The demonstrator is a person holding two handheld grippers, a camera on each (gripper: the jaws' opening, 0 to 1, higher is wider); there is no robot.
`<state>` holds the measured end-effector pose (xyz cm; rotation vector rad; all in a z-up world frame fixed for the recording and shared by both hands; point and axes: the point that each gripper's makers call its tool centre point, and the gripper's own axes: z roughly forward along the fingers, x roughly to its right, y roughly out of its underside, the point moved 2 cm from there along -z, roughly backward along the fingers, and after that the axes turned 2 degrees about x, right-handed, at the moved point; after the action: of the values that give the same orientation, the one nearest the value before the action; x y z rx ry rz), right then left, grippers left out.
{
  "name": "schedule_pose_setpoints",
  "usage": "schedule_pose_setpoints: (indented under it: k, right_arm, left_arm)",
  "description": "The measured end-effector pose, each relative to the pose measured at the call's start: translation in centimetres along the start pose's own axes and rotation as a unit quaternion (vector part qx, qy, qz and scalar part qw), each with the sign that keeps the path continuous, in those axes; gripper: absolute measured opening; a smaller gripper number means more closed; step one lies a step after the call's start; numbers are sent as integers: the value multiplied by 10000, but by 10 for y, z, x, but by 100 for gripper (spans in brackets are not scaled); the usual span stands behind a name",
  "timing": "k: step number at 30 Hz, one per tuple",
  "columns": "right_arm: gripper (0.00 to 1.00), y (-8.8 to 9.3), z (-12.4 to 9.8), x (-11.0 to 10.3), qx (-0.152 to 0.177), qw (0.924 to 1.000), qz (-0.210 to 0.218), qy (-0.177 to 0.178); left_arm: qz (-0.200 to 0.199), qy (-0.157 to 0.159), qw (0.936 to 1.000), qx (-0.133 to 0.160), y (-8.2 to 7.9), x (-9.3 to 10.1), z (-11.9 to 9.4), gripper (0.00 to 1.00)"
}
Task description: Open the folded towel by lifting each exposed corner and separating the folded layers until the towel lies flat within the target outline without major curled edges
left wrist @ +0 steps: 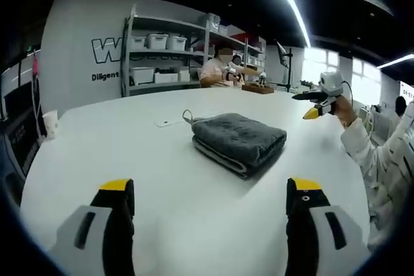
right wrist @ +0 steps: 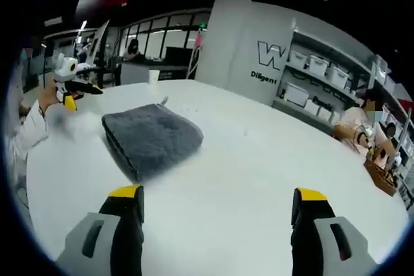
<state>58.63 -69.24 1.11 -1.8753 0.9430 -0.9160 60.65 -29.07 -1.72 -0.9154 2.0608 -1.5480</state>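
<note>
A grey towel (left wrist: 239,139) lies folded into a thick rectangle in the middle of the white table (left wrist: 129,153), with a small hang loop (left wrist: 187,117) at its far left corner. My left gripper (left wrist: 210,189) is open, hovering short of the towel with nothing between its yellow-tipped jaws. In the right gripper view the towel (right wrist: 152,137) sits ahead and to the left, and my right gripper (right wrist: 217,193) is open and apart from it. Each gripper appears in the other's view, held up off the table beyond the towel: the right gripper (left wrist: 315,105) and the left gripper (right wrist: 71,92).
A paper cup (left wrist: 50,123) stands near the table's far left edge. Shelves (left wrist: 162,50) with white bins line the back wall. A person (left wrist: 217,69) sits at the far side by a wooden tray (left wrist: 257,88). My white sleeve (left wrist: 381,159) is at the right.
</note>
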Motion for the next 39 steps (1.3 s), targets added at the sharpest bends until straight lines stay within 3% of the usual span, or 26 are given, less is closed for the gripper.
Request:
schedule_pose_setpoints:
  k: [5, 9, 12, 20, 29, 39]
  right_arm:
    - [96, -22, 1, -16, 200, 9997, -114, -97]
    - [85, -38, 4, -45, 258, 9977, -417, -469]
    - [75, -51, 10, -75, 259, 9929, -829, -815]
    - [70, -74, 28, -143, 249, 9765, -1544, -1485]
    - [61, -86, 56, -196, 267, 9633, -1736, -2027]
    - [46, -82, 97, -221, 229, 9590, -1841, -2143]
  left_arm:
    - [-44, 0, 10000, 51, -2, 1, -1, 95]
    - [-49, 26, 9999, 93, -4, 3, -1, 94]
    - [-36, 51, 9999, 98, -4, 3, -1, 94]
    - [45, 61, 9998, 180, -9, 5, -3, 94]
    - [43, 63, 9999, 150, -8, 3, -3, 94]
    - [61, 62, 9999, 147, -8, 2, -3, 94]
